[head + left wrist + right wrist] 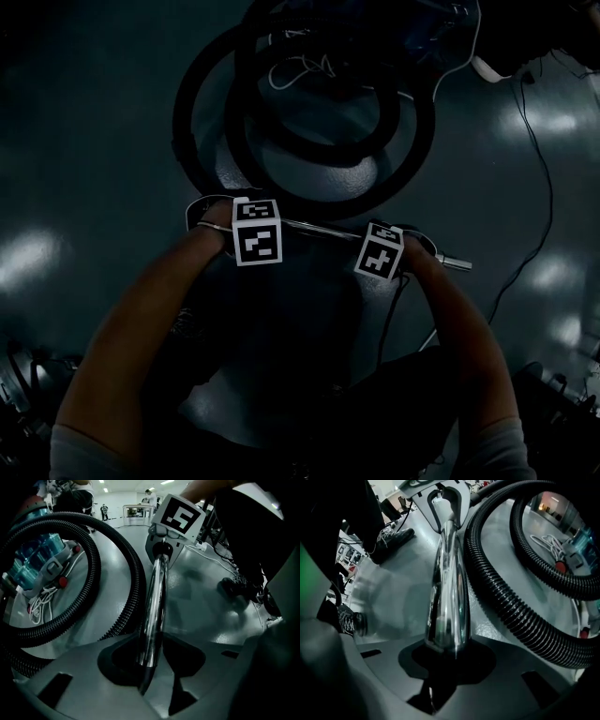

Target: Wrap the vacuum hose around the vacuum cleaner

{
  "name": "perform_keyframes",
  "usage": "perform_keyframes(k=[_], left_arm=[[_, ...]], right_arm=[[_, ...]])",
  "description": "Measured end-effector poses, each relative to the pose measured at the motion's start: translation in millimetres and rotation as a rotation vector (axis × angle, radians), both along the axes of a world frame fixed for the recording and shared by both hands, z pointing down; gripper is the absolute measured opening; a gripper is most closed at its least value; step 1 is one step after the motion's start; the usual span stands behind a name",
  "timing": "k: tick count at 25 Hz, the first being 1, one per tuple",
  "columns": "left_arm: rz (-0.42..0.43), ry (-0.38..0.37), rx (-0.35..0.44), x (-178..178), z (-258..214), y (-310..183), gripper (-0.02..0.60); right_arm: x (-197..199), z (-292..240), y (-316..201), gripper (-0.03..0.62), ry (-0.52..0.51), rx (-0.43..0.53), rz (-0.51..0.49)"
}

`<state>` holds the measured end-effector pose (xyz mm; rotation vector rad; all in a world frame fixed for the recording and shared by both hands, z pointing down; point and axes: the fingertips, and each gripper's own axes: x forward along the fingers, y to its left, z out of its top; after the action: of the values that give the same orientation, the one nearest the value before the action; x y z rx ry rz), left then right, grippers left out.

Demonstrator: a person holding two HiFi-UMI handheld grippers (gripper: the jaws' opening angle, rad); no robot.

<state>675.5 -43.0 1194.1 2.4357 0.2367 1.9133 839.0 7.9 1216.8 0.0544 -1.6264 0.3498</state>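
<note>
The black ribbed hose (202, 94) lies in loops on the floor around the vacuum cleaner (328, 103), whose teal body (33, 559) shows at the left of the left gripper view. A chrome tube (319, 228) lies level between both hands. My left gripper (220, 225) is shut on one end of it, and the tube (154, 606) runs straight out of its jaws. My right gripper (412, 248) is shut on the other end, where the tube (447, 597) also leaves the jaws. The hose (511, 606) curves close by on the right of that view.
A white power cord (40, 604) is bundled by the vacuum body. Thin black cables (534, 187) trail over the glossy grey floor at the right. The person's shoes (391, 538) stand near the tube. A lit hall with distant people (104, 512) lies behind.
</note>
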Motion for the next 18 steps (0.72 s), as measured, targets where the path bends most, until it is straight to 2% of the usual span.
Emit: perform_keyframes(k=[3,8,13,15,18], left_arm=[[0.004,-0.043,-0.006,2,6,3,0.166],[0.03,-0.062,-0.03,1,17,7,0.161],[0.025,-0.07,-0.056,3,17,10,0.161],[0.02,-0.071,-0.067,2,19,11,0.16],[0.006,-0.069,-0.088,-1,20,10,0.155]], right_arm=[[2,-2,3,0.077,0.001,-0.011,0.017],[0,-2,6,0.106,0.023,-0.029,0.015],[1,-5,16,0.199,0.04,-0.053,0.01],[2,-8,9,0.248,0.036,-0.024,0.021],[9,-16,-12,0.265,0.007,0.035,0.106]])
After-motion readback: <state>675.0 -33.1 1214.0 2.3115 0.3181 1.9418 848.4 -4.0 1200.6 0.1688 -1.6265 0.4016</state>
